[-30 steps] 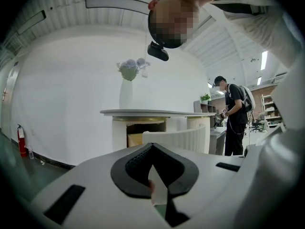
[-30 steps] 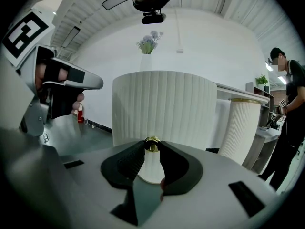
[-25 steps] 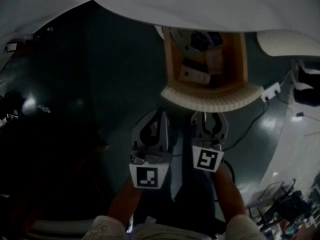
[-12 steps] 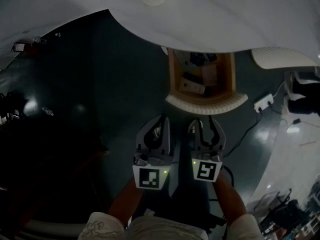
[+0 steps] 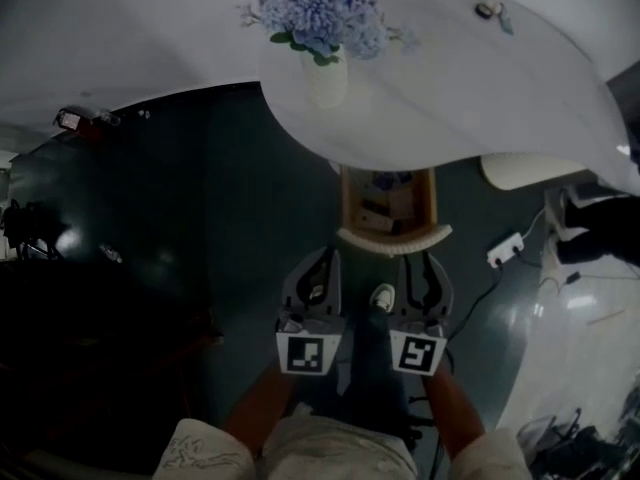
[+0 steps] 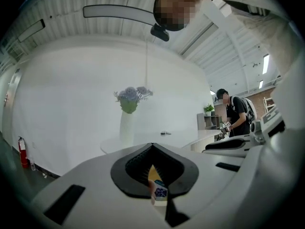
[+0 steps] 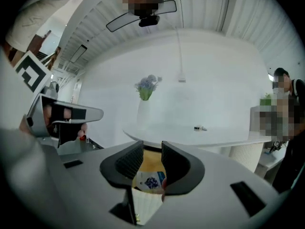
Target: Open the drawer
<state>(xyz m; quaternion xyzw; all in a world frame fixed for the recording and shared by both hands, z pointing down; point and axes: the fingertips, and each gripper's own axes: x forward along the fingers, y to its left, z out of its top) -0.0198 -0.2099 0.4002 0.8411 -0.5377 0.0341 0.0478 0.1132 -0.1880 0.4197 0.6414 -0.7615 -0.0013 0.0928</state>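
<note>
The drawer (image 5: 390, 236) stands pulled out from under the near edge of the white table (image 5: 480, 108), its ribbed front facing the person and packets (image 5: 378, 218) lying in its wooden box. Both grippers hang side by side just short of that front, clear of the table. The left gripper (image 5: 327, 258) has its jaw tips together, with nothing in them. The right gripper (image 5: 420, 260) has just been opening its jaws; they stand apart, gripping nothing. A vase of blue flowers (image 5: 322, 38) sits on the tabletop.

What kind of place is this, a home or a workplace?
Probably an office lounge or showroom: a big curved white table bearing a vase of blue flowers, a ribbed white ceiling with strip lights, and a person with a backpack beyond.
</note>
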